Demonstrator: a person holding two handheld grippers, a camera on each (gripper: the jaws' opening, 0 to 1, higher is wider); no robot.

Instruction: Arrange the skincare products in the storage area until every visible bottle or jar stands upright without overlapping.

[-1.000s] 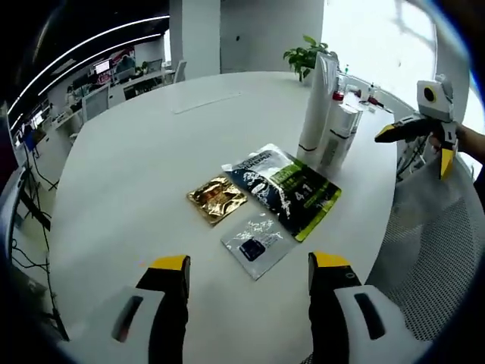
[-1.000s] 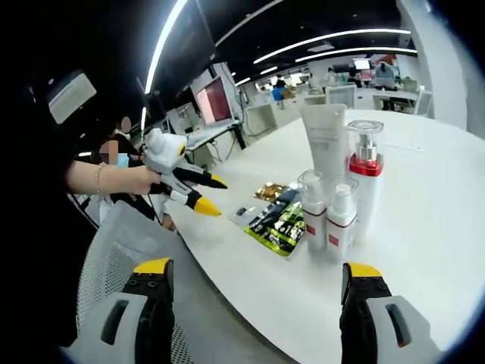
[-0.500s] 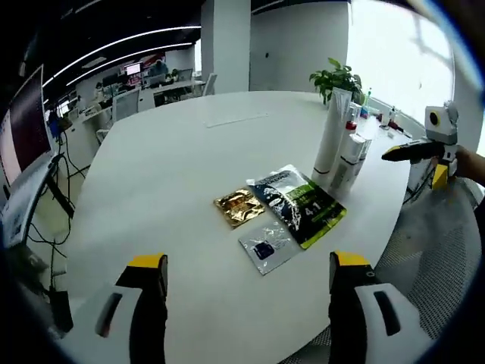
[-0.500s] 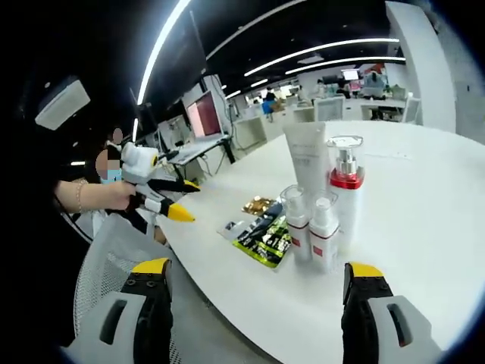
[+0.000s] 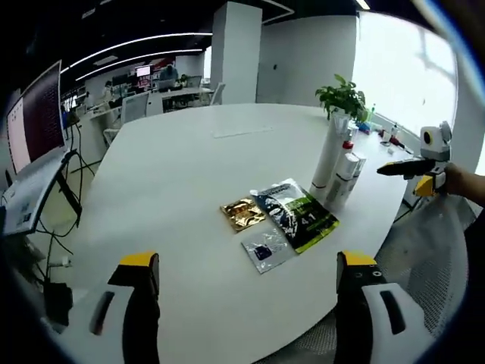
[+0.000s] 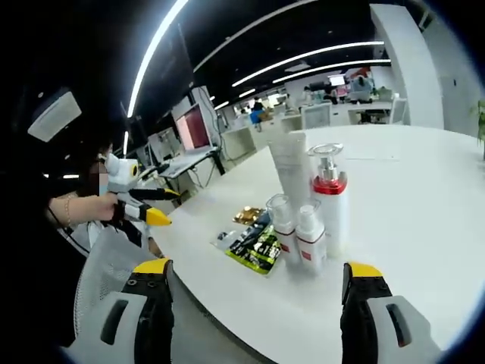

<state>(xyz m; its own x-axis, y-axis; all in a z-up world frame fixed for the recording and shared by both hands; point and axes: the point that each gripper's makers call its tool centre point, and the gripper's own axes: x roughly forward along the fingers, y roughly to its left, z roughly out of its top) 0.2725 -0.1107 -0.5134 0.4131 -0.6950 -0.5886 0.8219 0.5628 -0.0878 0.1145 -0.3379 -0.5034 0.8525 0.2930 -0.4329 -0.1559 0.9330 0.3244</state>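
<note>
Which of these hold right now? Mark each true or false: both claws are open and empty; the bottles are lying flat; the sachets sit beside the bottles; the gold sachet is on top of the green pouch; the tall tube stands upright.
1. Left claw and right claw are open and empty. True.
2. The bottles are lying flat. False: they stand upright in a tight cluster on the white table.
3. The sachets sit beside the bottles. True.
4. The gold sachet is on top of the green pouch. False: it lies flat next to it.
5. The tall tube stands upright. True.
</note>
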